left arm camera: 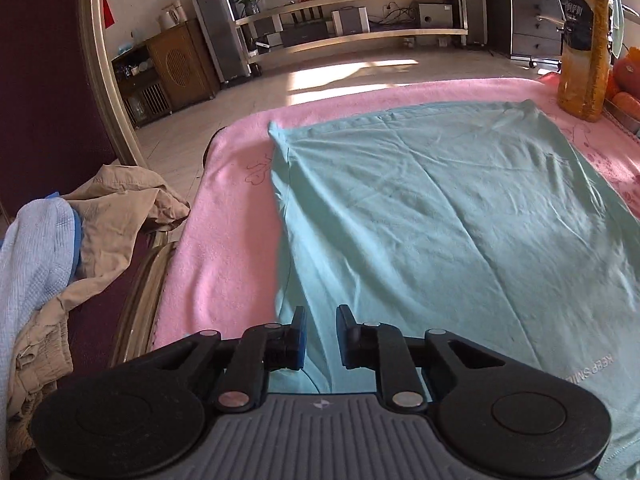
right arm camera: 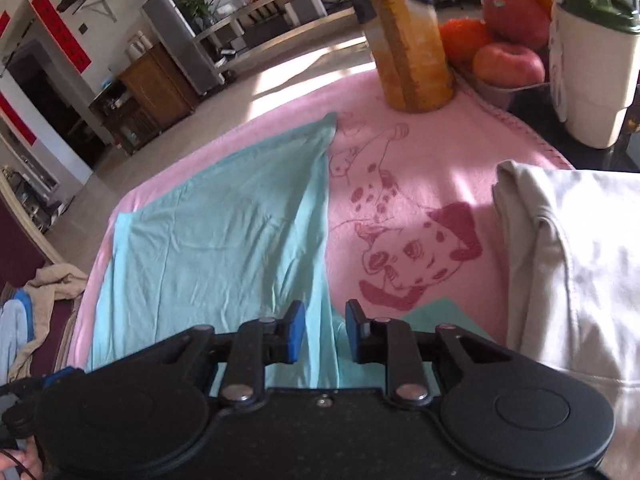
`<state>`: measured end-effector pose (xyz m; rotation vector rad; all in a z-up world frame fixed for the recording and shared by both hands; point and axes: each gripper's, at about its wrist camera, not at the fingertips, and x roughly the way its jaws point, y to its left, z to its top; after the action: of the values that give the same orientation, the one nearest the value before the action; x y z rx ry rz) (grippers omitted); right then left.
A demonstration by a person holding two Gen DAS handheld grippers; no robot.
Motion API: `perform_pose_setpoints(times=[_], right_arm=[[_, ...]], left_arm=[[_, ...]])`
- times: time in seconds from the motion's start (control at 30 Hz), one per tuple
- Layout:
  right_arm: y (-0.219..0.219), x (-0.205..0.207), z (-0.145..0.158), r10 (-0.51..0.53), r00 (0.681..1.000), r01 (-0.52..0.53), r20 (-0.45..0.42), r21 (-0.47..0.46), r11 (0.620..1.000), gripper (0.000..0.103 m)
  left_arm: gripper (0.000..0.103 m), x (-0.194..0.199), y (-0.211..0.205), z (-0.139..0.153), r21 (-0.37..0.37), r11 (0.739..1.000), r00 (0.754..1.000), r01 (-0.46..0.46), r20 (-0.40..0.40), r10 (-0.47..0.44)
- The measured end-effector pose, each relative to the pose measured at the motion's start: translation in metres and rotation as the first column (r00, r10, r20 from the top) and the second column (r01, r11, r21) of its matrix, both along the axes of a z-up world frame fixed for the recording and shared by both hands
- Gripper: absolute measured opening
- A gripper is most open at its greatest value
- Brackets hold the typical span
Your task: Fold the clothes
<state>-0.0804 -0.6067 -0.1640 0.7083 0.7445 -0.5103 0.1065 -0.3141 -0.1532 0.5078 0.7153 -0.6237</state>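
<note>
A teal T-shirt (left arm camera: 460,220) lies spread flat on a pink blanket (left arm camera: 232,220); grey lettering shows near its right edge. My left gripper (left arm camera: 321,316) hovers open over the shirt's near left part, with nothing between its blue pads. In the right wrist view the same teal T-shirt (right arm camera: 224,240) fills the left half of the pink blanket (right arm camera: 420,152), and a small teal corner shows to the right of the fingers. My right gripper (right arm camera: 325,312) stands open above the shirt's right edge and grips nothing.
A folded cream garment (right arm camera: 572,264) lies at the right. Beige clothes (left arm camera: 116,216) and a light blue garment (left arm camera: 32,248) are heaped on a dark red seat at the left. An orange bottle (right arm camera: 408,40), fruit (right arm camera: 508,64) and a white cup (right arm camera: 588,72) stand at the far right.
</note>
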Motion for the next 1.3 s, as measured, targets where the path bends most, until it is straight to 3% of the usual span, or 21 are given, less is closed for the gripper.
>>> perform_pose_setpoints(times=[0.2, 0.47, 0.5, 0.53, 0.6, 0.7, 0.8, 0.83, 1.0, 1.2, 1.3], right_arm=[[0.005, 0.009, -0.019, 0.022, 0.995, -0.028, -0.097, -0.061, 0.998, 0.023], [0.017, 0.016, -0.023, 0.11, 0.988, -0.118, -0.109, -0.072, 0.99, 0.023], [0.02, 0.018, -0.023, 0.12, 0.985, -0.131, -0.121, -0.087, 0.988, 0.017], [0.023, 0.019, -0.024, 0.115, 0.983, -0.132, -0.143, -0.113, 0.985, 0.007], [0.025, 0.018, -0.022, 0.092, 0.982, -0.117, -0.168, -0.149, 0.982, 0.004], [0.024, 0.011, -0.015, -0.007, 0.976, -0.046, -0.22, -0.233, 0.971, 0.004], [0.018, 0.007, -0.021, -0.018, 0.969, -0.033, -0.245, -0.199, 0.979, 0.004], [0.018, 0.007, -0.02, -0.02, 0.968, -0.032, -0.252, -0.2, 0.979, 0.009], [0.014, -0.011, -0.009, -0.058, 0.982, 0.041, -0.18, -0.097, 0.994, 0.018], [0.017, -0.055, 0.032, -0.119, 0.993, 0.119, -0.014, -0.008, 0.993, 0.027], [0.021, -0.083, 0.031, -0.145, 0.986, 0.13, 0.085, 0.158, 0.979, 0.037]], left_arm=[[0.017, 0.02, 0.007, -0.021, 0.037, 0.998, 0.997, -0.052, -0.057, 0.054], [0.018, 0.02, 0.009, -0.021, 0.03, 0.997, 0.995, -0.069, -0.07, 0.071], [0.018, 0.02, 0.009, -0.021, 0.031, 0.997, 0.995, -0.068, -0.068, 0.07], [0.018, 0.02, 0.008, -0.022, 0.032, 0.997, 0.995, -0.067, -0.066, 0.069], [0.019, 0.02, 0.009, -0.022, 0.039, 0.997, 0.995, -0.072, -0.061, 0.074], [0.019, 0.021, 0.012, -0.023, 0.047, 0.995, 0.994, -0.092, -0.052, 0.095], [0.02, 0.024, 0.014, -0.023, 0.043, 0.993, 0.992, -0.108, -0.058, 0.11], [0.021, 0.025, 0.015, -0.023, 0.044, 0.993, 0.992, -0.111, -0.056, 0.113], [0.022, 0.026, 0.029, -0.017, 0.047, 0.979, 0.977, -0.197, -0.069, 0.2], [0.019, 0.014, 0.06, 0.002, 0.059, 0.946, 0.946, -0.319, -0.035, 0.321], [0.019, -0.009, 0.073, 0.007, 0.003, 0.955, 0.95, -0.298, -0.093, 0.297]])
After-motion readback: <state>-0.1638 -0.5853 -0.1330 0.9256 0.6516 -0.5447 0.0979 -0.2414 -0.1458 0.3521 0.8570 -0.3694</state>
